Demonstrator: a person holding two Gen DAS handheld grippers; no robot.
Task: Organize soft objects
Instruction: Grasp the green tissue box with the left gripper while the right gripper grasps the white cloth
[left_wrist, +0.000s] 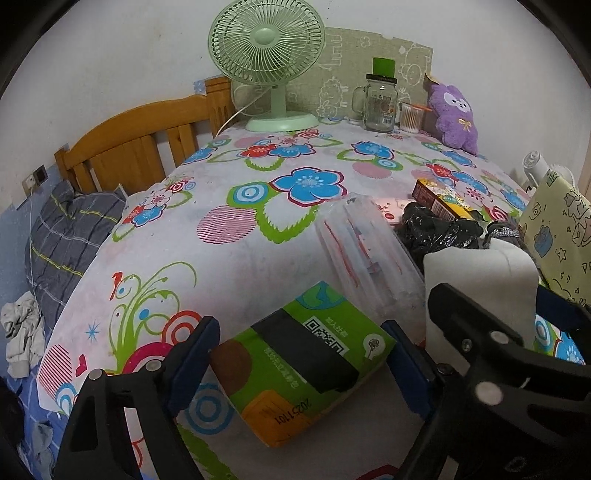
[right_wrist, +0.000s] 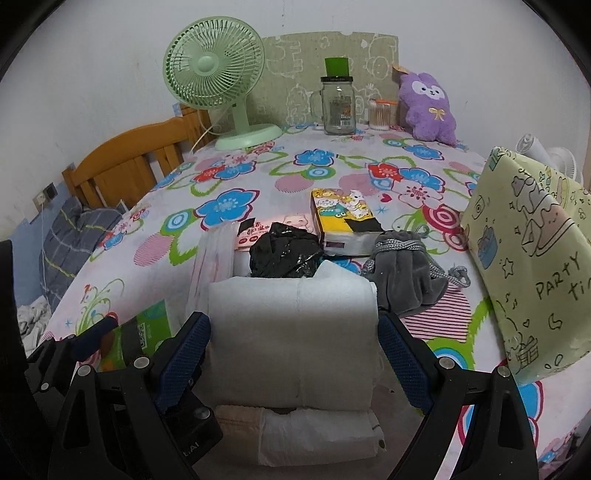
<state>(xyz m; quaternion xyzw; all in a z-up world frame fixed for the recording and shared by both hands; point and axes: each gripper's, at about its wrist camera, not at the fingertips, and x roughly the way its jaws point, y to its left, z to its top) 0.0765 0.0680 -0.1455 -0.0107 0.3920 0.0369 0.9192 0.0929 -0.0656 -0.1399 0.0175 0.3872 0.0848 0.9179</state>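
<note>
Your left hand-held gripper (left_wrist: 299, 365) straddles the green tissue pack (left_wrist: 303, 373), your right hand-held gripper (right_wrist: 293, 354) the white foam roll (right_wrist: 291, 343); both gape, gripping nothing. Squeeze off-center and either slips toward the clutter at mid-frame.

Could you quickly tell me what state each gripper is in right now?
Left gripper: open, jaws astride the green tissue pack.
Right gripper: open, jaws astride the white foam roll.

A pale green fan (right_wrist: 214, 74) stood at the far edge of the flowered counter (right_wrist: 258, 177), with a glass jar (right_wrist: 338, 107) to its right, a tub of cotton swabs (right_wrist: 380, 116) beyond the jar, and a wooden headboard (right_wrist: 125, 162) to the fan's left.
</note>
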